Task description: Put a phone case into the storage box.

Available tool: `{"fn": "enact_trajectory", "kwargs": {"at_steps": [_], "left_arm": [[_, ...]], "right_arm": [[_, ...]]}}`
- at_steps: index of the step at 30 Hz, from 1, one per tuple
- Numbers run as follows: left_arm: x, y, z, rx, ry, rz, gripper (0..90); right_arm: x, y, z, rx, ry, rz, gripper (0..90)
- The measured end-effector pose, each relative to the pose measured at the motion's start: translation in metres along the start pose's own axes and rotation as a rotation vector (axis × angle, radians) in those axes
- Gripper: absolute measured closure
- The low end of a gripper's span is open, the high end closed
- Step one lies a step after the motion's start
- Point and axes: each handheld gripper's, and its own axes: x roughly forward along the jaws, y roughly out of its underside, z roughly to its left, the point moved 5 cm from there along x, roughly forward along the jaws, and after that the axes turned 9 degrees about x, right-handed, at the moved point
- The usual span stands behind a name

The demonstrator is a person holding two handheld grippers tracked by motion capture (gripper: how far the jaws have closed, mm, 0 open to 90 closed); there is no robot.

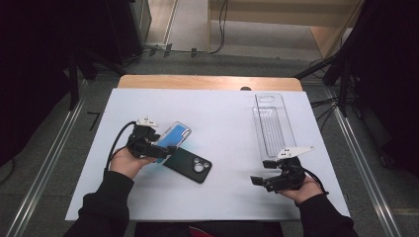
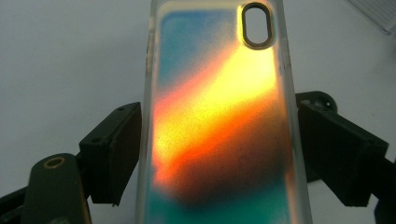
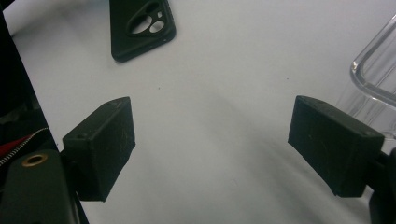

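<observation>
A clear phone case with a blue and orange sheen [image 1: 175, 135] [image 2: 219, 93] is lifted off the white table, tilted, with its camera cutout at the far end. My left gripper [image 1: 159, 147] [image 2: 219, 144] is shut on its two long edges, one pad on each side. A black phone case [image 1: 189, 165] [image 3: 140, 28] lies flat on the table just right of the left hand, camera holes up. My right gripper [image 1: 262, 172] [image 3: 212, 144] hovers near the front right of the table, open, with bare table between its jaws.
A long clear plastic tray [image 1: 272, 126] [image 3: 373, 79] lies at the right of the white table top [image 1: 222, 118], just beyond the right gripper. A wooden edge shows at the table's far side. Metal rails run along both sides on the floor.
</observation>
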Motion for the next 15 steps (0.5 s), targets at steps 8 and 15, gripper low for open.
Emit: {"fn": "enact_trajectory", "kwargs": {"at_steps": [8, 15], "left_arm": [[0.008, -0.005, -0.023, -0.006, 0.039, -0.007, 17.0], [0.01, -0.006, -0.034, -0.038, 0.053, -0.046, 17.0]], "right_arm": [[-0.001, 0.0, 0.001, 0.001, 0.007, 0.003, 13.0], [-0.003, -0.004, 0.007, 0.016, 0.003, -0.017, 13.0]]}}
